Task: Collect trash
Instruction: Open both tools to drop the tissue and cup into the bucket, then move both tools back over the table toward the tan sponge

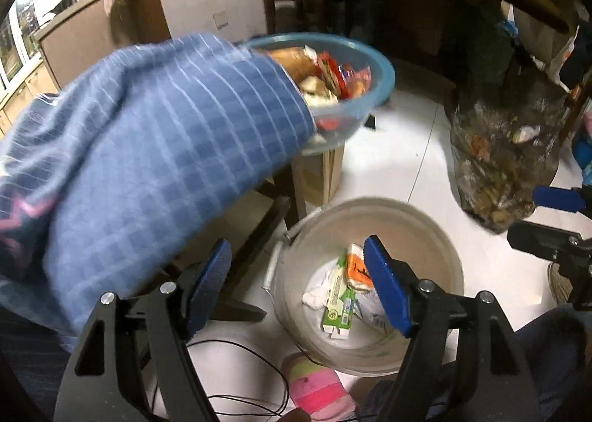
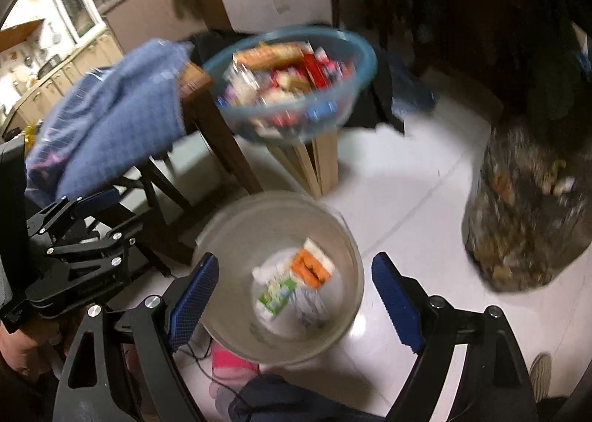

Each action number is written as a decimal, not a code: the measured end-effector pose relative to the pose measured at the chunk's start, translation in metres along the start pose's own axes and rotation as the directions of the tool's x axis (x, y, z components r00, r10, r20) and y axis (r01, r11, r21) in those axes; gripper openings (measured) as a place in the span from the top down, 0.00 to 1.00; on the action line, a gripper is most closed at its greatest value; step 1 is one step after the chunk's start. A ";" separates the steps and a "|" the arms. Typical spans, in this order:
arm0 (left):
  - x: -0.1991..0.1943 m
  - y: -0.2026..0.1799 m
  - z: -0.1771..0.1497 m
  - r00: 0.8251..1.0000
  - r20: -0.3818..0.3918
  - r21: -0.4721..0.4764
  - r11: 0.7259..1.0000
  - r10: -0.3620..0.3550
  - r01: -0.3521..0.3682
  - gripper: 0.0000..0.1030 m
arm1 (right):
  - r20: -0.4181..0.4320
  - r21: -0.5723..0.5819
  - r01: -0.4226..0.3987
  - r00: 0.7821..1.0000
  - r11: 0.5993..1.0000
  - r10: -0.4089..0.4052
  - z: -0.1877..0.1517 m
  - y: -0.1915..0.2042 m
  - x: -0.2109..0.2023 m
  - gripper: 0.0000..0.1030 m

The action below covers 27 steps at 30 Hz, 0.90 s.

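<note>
A round grey waste bin [image 1: 436,237] stands on the white floor below both grippers; it also shows in the right wrist view [image 2: 236,222]. Inside lie a green-and-white carton [image 1: 338,305], an orange wrapper [image 1: 355,268] and white paper. A blue plastic bowl [image 1: 381,66] full of snack wrappers sits on a wooden stand; it appears blurred in the right wrist view [image 2: 366,59]. My left gripper [image 1: 299,281] is open and empty above the bin's left rim. My right gripper [image 2: 296,296] is open and empty over the bin.
A blue checked cloth [image 1: 148,148] drapes over a chair at left. A full clear rubbish bag [image 1: 507,148] stands on the floor at right. A dark table and chairs fill the back. A thin black cable [image 1: 251,385] and a foot in a pink striped sock [image 1: 318,388] lie near the bin.
</note>
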<state>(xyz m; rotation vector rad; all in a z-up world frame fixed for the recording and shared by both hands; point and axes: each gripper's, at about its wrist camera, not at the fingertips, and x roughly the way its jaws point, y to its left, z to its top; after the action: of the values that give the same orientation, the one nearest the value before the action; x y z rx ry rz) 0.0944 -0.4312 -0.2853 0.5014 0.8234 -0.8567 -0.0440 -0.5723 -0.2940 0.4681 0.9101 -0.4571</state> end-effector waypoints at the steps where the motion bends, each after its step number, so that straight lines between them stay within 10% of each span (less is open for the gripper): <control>1: -0.010 0.005 0.003 1.000 0.019 -0.009 1.000 0.003 -0.002 0.31 | 0.031 -0.019 -0.005 1.000 1.000 0.006 0.005 0.007 -0.009 0.18; 17: -0.142 0.093 0.011 0.966 0.231 -0.154 0.985 0.113 -0.078 0.31 | 0.246 -0.226 -0.126 0.952 0.966 0.182 0.062 0.127 -0.094 0.16; 27: -0.226 0.247 -0.035 0.920 0.223 -0.429 0.880 0.324 -0.206 0.31 | 0.194 -0.352 -0.236 0.928 0.906 0.318 0.079 0.230 -0.087 0.14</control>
<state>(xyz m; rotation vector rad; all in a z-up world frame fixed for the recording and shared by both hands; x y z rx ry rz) 0.1945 -0.1624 -0.1087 0.1163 0.6160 -0.4690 0.0882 -0.4159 -0.1371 0.2272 0.6456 -0.0933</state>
